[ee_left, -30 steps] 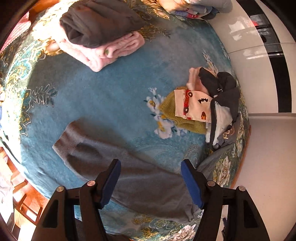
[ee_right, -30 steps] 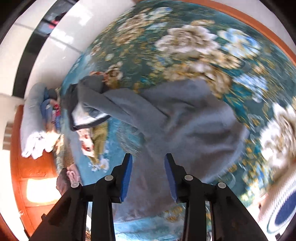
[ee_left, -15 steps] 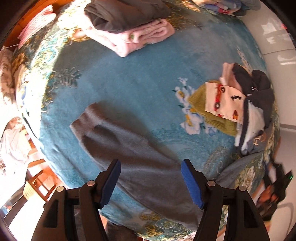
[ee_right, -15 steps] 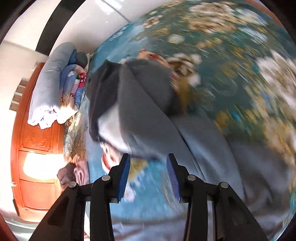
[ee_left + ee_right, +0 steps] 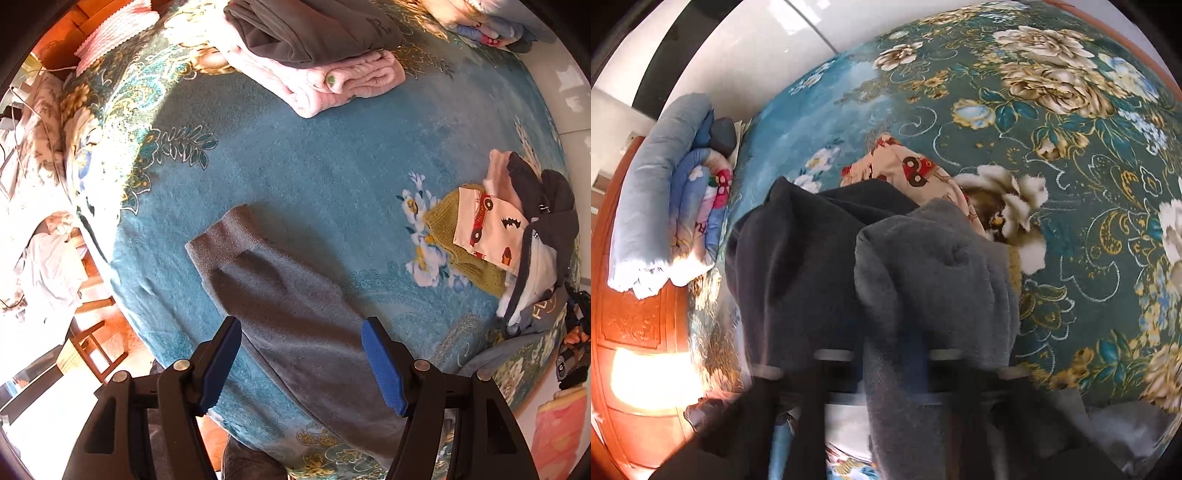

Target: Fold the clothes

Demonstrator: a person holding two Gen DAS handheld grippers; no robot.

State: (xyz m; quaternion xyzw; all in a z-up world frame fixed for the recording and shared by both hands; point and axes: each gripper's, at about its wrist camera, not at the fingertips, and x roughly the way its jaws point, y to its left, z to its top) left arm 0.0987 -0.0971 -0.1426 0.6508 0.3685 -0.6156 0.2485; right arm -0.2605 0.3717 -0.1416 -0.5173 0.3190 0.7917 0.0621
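Left gripper (image 5: pixel 301 356) held agape, empty, lower centre, above grey garment (image 5: pixel 295 317) lying flat mid-frame. Right gripper (image 5: pixel 890 373) blurred under grey fabric; state not discernible. Fleece judged soft, floppy, light; ribbed cuff (image 5: pixel 221 240) judged best hold. Folded stack (image 5: pixel 317 48) seen top.

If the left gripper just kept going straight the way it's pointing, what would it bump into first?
Most likely the grey sleeve, which lies between the open fingers of the left gripper, spread on the blue blanket. Depth is hard to judge.

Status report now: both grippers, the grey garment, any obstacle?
Left gripper open above the grey garment. Right gripper buried in grey cloth, blurred, state unclear. Unfolded clothes pile beside it.
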